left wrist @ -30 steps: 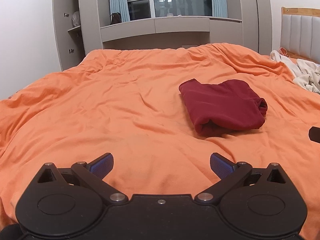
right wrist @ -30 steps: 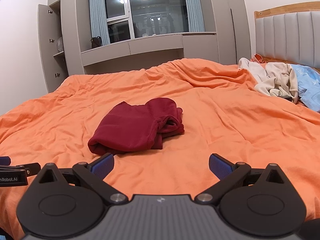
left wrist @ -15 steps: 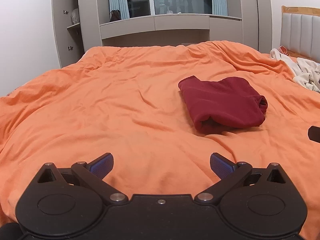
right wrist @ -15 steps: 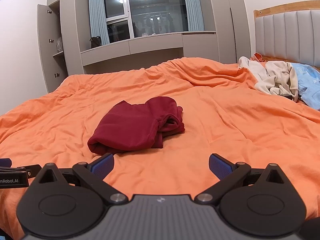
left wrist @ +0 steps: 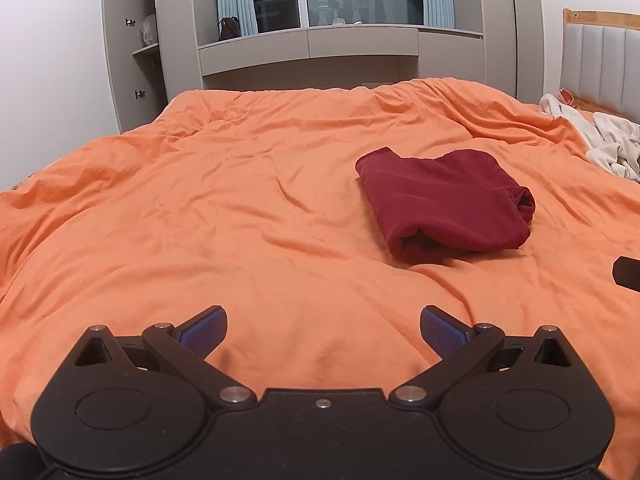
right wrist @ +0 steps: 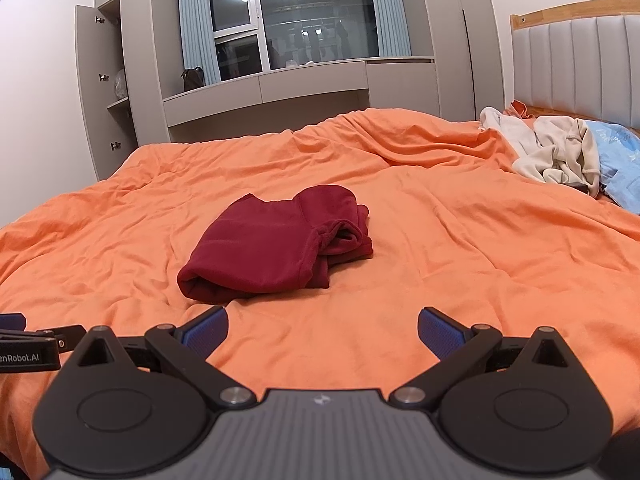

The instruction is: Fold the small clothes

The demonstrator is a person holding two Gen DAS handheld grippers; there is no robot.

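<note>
A dark red garment (left wrist: 444,204) lies folded into a compact bundle on the orange bedspread (left wrist: 240,208), ahead and to the right in the left wrist view. In the right wrist view it (right wrist: 276,244) lies ahead and slightly left. My left gripper (left wrist: 323,330) is open and empty, low over the bedspread, well short of the garment. My right gripper (right wrist: 322,330) is open and empty too, just short of the garment's near edge. The left gripper's side also shows in the right wrist view (right wrist: 28,352) at the left edge.
A heap of cream clothes (right wrist: 556,152) and a light blue garment (right wrist: 620,160) lies at the far right near the padded headboard (right wrist: 576,60). Grey cupboards and a window (right wrist: 296,20) stand beyond the bed. The right gripper's tip (left wrist: 628,272) shows at the right edge.
Both grippers have pulled back and tilted a little; the red garment sits slightly farther off in both views. The garment itself has not moved. Both grippers stay open.
</note>
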